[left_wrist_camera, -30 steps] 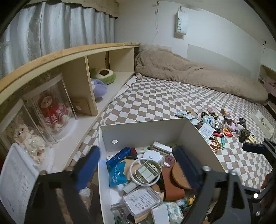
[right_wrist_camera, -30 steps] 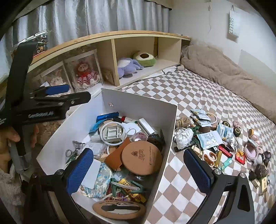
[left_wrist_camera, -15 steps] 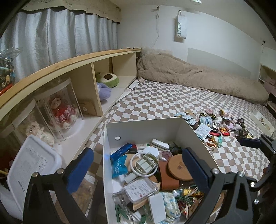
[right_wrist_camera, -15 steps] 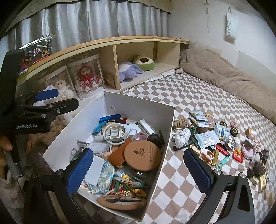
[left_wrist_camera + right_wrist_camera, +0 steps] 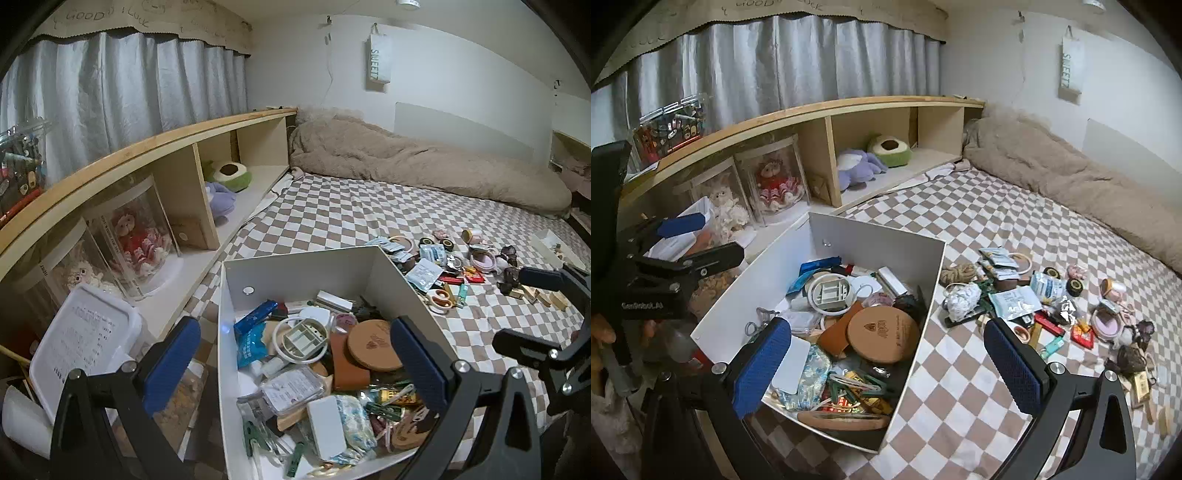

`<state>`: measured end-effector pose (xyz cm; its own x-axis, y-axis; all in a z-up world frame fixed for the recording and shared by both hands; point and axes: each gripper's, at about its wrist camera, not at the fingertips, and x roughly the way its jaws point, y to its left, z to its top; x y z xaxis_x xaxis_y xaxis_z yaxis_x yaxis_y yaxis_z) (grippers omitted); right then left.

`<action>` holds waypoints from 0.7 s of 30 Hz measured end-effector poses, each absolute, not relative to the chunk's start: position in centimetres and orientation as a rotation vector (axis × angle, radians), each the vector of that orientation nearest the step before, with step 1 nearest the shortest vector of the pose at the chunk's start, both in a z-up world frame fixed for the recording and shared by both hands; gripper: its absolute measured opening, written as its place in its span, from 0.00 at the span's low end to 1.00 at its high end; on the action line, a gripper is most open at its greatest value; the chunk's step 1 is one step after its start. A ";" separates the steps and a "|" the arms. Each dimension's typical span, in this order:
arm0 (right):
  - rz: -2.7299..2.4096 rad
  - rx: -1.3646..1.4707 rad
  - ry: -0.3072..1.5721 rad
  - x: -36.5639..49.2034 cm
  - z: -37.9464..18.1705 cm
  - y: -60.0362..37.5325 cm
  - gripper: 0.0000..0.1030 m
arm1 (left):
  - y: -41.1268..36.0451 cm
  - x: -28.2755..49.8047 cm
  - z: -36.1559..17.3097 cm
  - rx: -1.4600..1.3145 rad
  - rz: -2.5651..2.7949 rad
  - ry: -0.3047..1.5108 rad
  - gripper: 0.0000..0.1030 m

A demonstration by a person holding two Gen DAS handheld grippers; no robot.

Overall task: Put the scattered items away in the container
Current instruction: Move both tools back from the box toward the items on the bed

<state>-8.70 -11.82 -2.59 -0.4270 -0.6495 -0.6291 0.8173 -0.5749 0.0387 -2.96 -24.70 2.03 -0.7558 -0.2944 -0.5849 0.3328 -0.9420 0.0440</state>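
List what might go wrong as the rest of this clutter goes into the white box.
1. The white box is already heaped; the round wooden coaster sits high, so added items may slide out.
2. Loose items overlap on the checkered bedsheet; a pick may drag neighbours.
3. Both tools, left tool and right tool, are open and empty.

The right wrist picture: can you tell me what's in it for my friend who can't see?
A white box full of small things sits on a brown-and-white checkered bed, with more little items scattered to its right. The right claw hangs open above the box, holding nothing. The left claw is at the left, open too.
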 end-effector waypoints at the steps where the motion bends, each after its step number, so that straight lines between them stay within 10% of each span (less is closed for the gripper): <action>1: -2.074 0.753 0.341 -8.6 -2.4 -11.6 1.00 | -24.4 -2.8 2.2 0.871 -2.670 0.091 1.00; 21: -2.190 0.685 0.310 -8.8 0.4 -6.2 1.00 | -19.5 -2.3 4.5 0.842 -2.767 0.091 1.00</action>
<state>-8.80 -6.19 0.38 -0.5309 -0.6291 -0.5678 0.7619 -0.6477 0.0053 -2.26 -19.47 4.46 -0.8026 -0.2169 -0.5558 0.2530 -0.9674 0.0122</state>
